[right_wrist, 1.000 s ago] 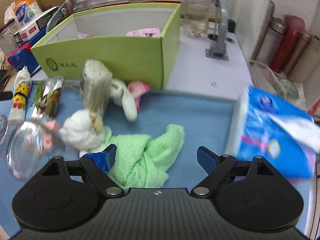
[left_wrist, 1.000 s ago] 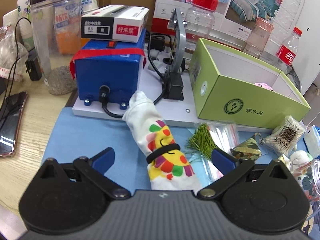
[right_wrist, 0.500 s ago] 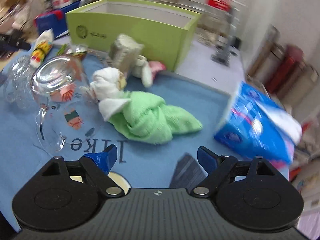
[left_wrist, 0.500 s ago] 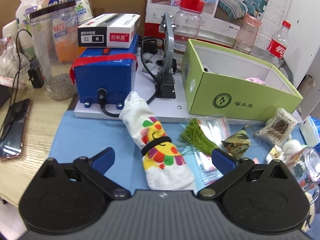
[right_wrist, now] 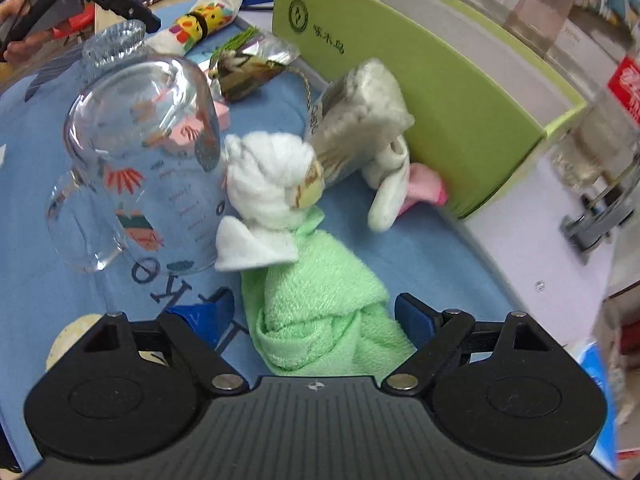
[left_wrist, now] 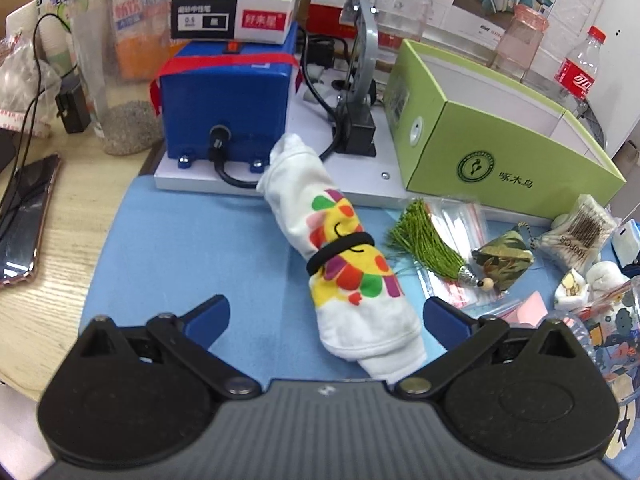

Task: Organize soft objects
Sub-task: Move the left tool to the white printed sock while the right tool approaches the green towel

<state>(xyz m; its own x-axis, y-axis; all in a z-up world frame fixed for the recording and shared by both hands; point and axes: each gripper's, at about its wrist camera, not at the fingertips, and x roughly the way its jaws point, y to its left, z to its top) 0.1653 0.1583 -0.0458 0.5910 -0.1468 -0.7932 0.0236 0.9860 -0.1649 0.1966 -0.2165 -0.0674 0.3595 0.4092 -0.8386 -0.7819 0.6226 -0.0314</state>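
Observation:
A rolled white cloth [left_wrist: 352,276] with a bright print and a black band lies on the blue mat [left_wrist: 180,248]. My left gripper [left_wrist: 326,316] stands open around its near end, and the roll lies closer to the right finger. In the right wrist view a crumpled green towel [right_wrist: 316,288] lies between the spread fingers of my open right gripper [right_wrist: 312,318]. A rolled white towel [right_wrist: 268,184] rests against the far end of the green towel. The green box [right_wrist: 440,92] stands open behind them, and a white and pink soft piece [right_wrist: 396,188] lies at its foot.
A glass jug [right_wrist: 140,168] lies on its side just left of the towels. A pack of cotton swabs [right_wrist: 356,120], a green tassel [left_wrist: 424,240] and a camouflage pouch [left_wrist: 504,260] lie by the box. A blue machine [left_wrist: 228,104], jars, bottles and a phone [left_wrist: 24,216] crowd the edges.
My right gripper has rolled and swung over the green towel, which now lies between its fingers. The blue tissue pack has left that view. The left view has hardly shifted.

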